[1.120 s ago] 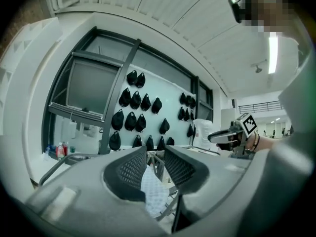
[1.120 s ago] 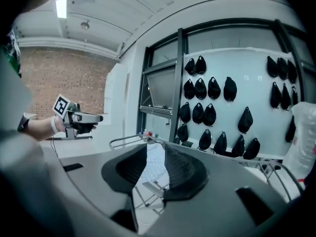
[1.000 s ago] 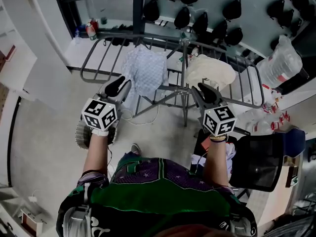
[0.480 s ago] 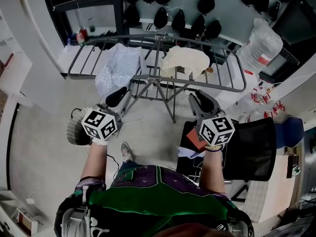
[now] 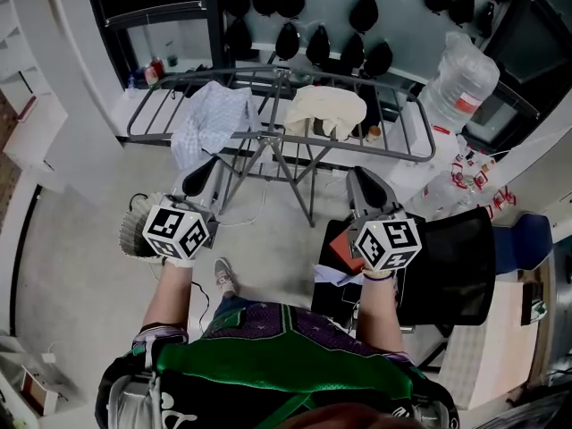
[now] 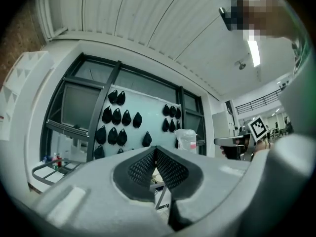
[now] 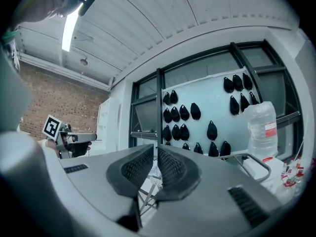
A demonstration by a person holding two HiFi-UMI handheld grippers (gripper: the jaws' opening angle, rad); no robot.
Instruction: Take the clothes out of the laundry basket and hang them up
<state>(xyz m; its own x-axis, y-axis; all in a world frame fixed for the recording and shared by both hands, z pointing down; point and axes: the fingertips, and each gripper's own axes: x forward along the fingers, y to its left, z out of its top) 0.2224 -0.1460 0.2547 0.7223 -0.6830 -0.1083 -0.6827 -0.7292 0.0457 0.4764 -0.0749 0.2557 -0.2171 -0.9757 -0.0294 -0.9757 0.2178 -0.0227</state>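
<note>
A grey drying rack [image 5: 407,150] stands ahead of me. A blue-white checked garment [image 5: 214,119] hangs over its left part and a cream garment [image 5: 326,107] over its middle. The laundry basket [image 5: 131,231] sits on the floor at the left, mostly hidden under my left gripper's marker cube. My left gripper [image 5: 198,175] [image 6: 155,149] is held in the air short of the rack, its jaws just closed together and empty. My right gripper [image 5: 365,184] [image 7: 155,149] hovers beside it; its jaws have just been closing, with a narrow slit left and nothing between them.
A black office chair [image 5: 451,271] with papers and a red item stands at the right, under my right arm. A big water bottle [image 5: 460,83] sits past the rack's right end. Black caps [image 5: 288,38] hang on the wall behind. A white shelf unit [image 5: 22,105] stands left.
Both grippers have drawn back from the rack toward me. The left jaws went from wide open to shut, and the right jaws narrowed. Both garments stay on the rack.
</note>
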